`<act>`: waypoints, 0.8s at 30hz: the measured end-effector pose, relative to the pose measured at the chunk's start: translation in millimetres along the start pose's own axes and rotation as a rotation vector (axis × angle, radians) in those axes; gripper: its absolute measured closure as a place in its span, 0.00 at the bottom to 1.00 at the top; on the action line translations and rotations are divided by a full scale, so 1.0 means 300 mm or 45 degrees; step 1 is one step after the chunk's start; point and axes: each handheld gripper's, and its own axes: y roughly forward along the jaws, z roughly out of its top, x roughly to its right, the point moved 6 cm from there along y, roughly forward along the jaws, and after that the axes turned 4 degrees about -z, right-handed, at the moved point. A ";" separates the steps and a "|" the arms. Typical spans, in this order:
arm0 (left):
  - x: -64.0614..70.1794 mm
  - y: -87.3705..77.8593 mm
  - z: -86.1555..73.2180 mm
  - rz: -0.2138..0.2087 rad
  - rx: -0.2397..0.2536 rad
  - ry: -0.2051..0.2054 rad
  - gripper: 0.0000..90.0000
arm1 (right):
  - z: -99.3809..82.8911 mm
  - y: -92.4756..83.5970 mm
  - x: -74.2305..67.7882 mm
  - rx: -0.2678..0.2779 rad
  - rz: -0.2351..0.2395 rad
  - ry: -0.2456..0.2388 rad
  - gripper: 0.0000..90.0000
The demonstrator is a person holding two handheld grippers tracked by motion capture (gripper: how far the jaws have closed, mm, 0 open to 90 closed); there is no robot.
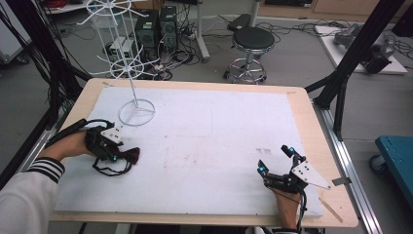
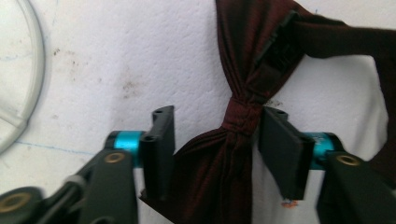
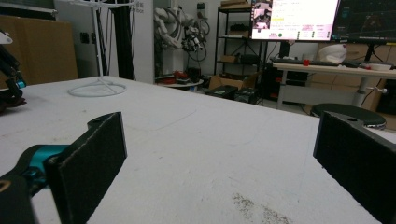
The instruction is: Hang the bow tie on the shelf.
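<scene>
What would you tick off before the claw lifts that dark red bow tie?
1. Bow tie sits between the left claw jaws, at its knot: ok.
2. Pads pressing the knot: the right pad looks to touch, the left pad stands off: not ok.
3. Strap free of snags: cannot tell.
4. White wire stand apart from the tie: ok.
5. Right claw open, resting away on the white mat: ok.
</scene>
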 end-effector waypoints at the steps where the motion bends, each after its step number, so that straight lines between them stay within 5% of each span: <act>1: 0.003 0.000 0.000 -0.007 0.001 -0.002 0.60 | 0.000 0.000 0.001 0.003 -0.001 -0.003 0.02; 9: 0.023 -0.009 0.004 -0.009 -0.015 -0.015 0.83 | 0.000 0.000 -0.001 -0.001 0.001 0.002 0.02; 16: 0.025 -0.010 0.010 -0.005 -0.019 -0.055 0.84 | 0.001 0.000 -0.001 0.001 0.000 0.004 0.02; 24: 0.024 -0.039 0.032 0.084 0.030 -0.067 0.84 | 0.001 0.001 -0.001 0.002 0.002 -0.003 0.02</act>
